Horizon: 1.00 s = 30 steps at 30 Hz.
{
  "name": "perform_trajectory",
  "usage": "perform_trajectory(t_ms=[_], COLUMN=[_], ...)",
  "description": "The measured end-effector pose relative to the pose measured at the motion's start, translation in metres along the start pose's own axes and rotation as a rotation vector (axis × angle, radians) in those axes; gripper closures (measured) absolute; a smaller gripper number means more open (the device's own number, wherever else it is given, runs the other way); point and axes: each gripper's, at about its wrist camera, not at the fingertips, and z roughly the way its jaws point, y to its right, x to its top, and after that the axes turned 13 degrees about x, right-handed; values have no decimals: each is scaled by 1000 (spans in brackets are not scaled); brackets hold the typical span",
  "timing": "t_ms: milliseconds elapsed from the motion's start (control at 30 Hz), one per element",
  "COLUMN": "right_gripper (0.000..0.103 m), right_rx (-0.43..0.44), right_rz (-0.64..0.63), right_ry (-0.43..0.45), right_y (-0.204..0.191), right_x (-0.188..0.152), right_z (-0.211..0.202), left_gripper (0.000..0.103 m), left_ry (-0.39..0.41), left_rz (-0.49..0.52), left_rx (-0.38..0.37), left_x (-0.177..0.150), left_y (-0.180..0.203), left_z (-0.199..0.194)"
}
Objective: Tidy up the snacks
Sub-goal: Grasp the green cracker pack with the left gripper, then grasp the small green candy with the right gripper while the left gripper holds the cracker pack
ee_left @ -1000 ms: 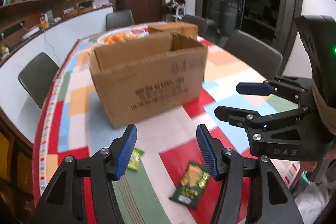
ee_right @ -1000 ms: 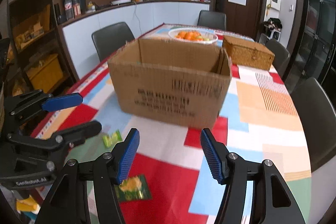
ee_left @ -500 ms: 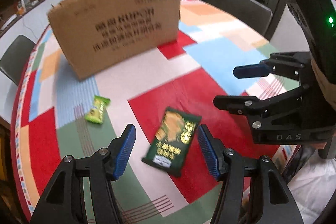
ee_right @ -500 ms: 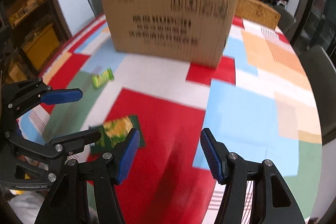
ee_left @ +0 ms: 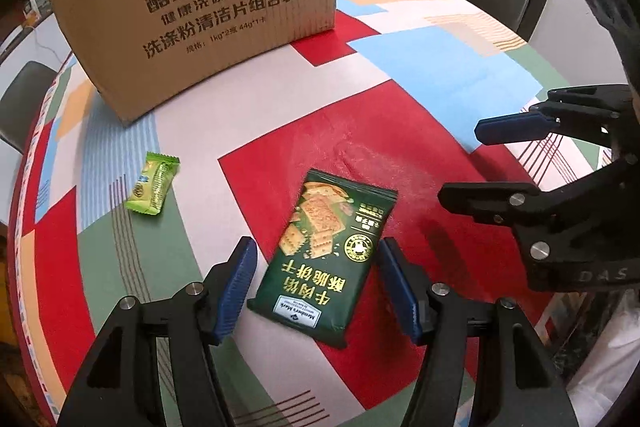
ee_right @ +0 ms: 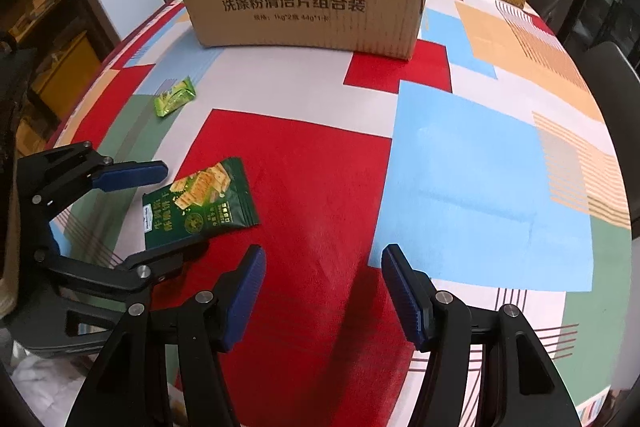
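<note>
Now left gripper (ee_left: 314,285) released, straddling dark green flat cracker packet (ee_left: 326,251) lower centre on bench (ee_left: 440,67); packet long axis along fingers. Right gripper (ee_right: 324,291) released, farther right, empty.

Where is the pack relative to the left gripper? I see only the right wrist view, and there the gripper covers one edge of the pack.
Observer: In the left wrist view, the pack lies flat inside the open left gripper, with a small gap at each side.
Operator: Is it straight between the fingers?
Observer: No. It is tilted, and its far end leans to the right.
Operator: Is the candy inside the jaws too?
Observer: No. The candy lies outside them, to their left, between the gripper and the box.
</note>
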Motion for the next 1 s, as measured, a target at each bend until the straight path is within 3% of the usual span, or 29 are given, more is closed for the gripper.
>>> perform_trajectory(t_ms=[100, 200, 333, 700, 1000], right_gripper=[42, 42, 42, 42, 42], right_rx=[4, 7, 12, 43, 69], right_rz=[5, 11, 19, -2, -115], right_ry=[-8, -15, -17, -14, -10], right_y=[1, 1, 3, -6, -38], right_x=[0, 0, 1, 11, 40], right_z=[2, 4, 5, 10, 24], left_gripper=[43, 56, 60, 60, 60], left_ry=[2, 15, 18, 42, 53], left_rz=[-21, -38, -66, -230, -363], left_rx=[-19, -25, -36, -49, 49], left_x=[2, 3, 3, -5, -20], left_y=[-3, -4, -8, -35, -78], left_z=[2, 1, 1, -17, -28])
